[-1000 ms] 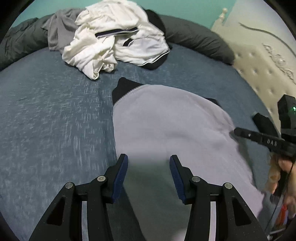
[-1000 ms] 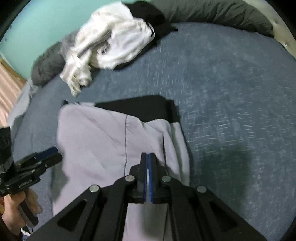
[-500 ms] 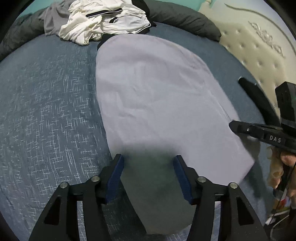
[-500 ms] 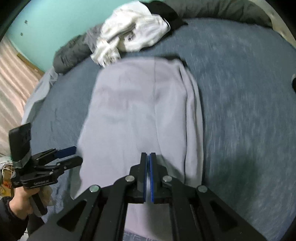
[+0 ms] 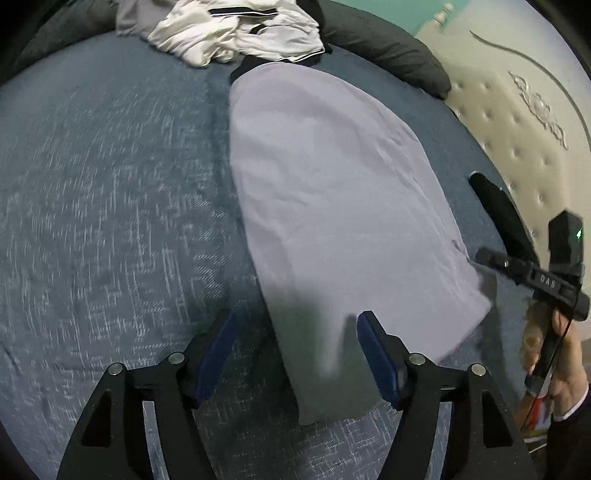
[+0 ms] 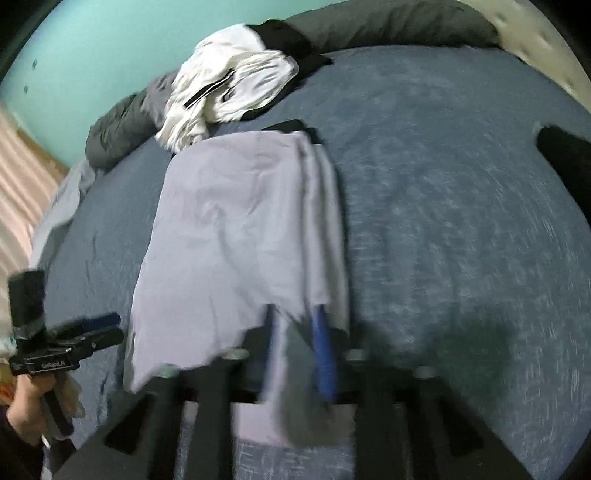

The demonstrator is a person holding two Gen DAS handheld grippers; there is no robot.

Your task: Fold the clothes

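A pale lilac garment [image 5: 332, 192] with a black band at its far end lies stretched out flat on the blue bedspread [image 5: 110, 184]. My left gripper [image 5: 295, 347] hovers over its near left corner. Its jaws are opening, and the cloth below them is not pinched. In the right wrist view the same garment [image 6: 229, 229] runs away from me. My right gripper [image 6: 297, 339] is blurred and its jaws are opening, with the garment's near hem hanging loose between the blue pads [image 6: 323, 343]. Each gripper shows in the other's view, held by a hand: the right gripper [image 5: 532, 280] and the left gripper [image 6: 74, 339].
A heap of white clothes with dark trim [image 5: 240, 33] lies at the bed's far end against a dark grey bolster [image 5: 388, 51]. A cream tufted headboard [image 5: 524, 122] stands on the right, with a black item [image 5: 498, 218] near it. There is a teal wall [image 6: 92, 55] behind.
The garment went from bunched to drawn out long and flat toward me. My right gripper, shut on the hem before, now has its jaws apart. The left jaws have widened.
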